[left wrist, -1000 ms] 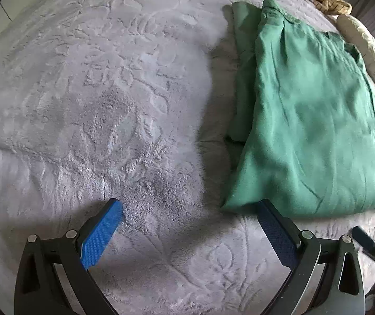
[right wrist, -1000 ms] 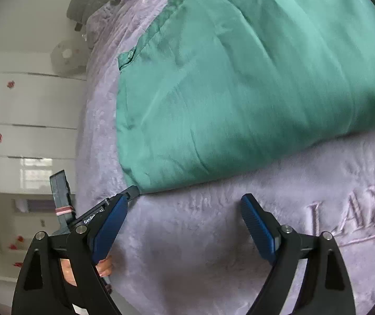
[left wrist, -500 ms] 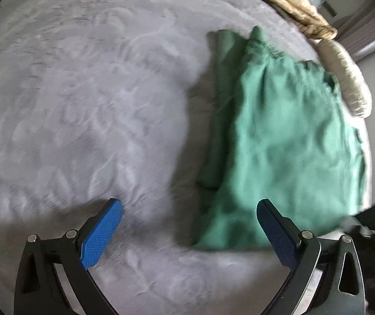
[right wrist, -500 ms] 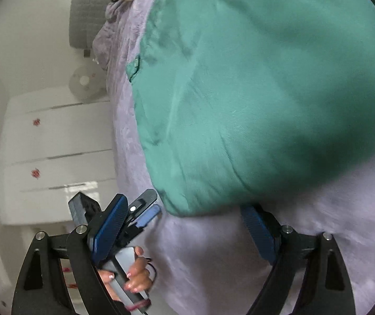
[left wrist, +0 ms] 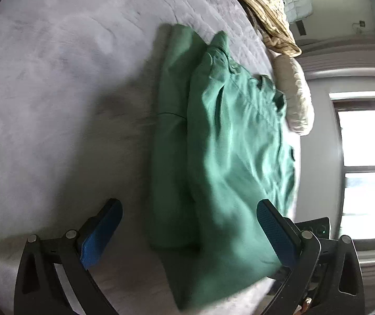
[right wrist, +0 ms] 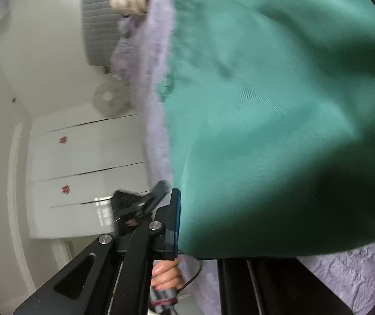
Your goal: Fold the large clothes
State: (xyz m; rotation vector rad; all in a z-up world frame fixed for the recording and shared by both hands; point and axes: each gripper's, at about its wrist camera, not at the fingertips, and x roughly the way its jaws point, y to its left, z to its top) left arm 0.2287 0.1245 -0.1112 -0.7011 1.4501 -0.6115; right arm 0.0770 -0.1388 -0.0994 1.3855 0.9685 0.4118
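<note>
Our grippers at the garment's near edge

Right gripper (right wrist: 184, 225) is closing, apparently clamped on the garment (right wrist: 279, 105); left gripper (left wrist: 187, 233) gapes, the hem between its fingers.

A grey blanket (left wrist: 56, 92) covers the bed; a cream pillow (left wrist: 296, 99), white wardrobe (right wrist: 82, 173) and fan (right wrist: 107, 99) stand around.

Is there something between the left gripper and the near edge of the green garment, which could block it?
Nothing visible stands in the way. The left gripper is open, and the near edge of the green garment already lies between its fingers on the grey blanket. The cushions lie beyond the garment's far end.
</note>
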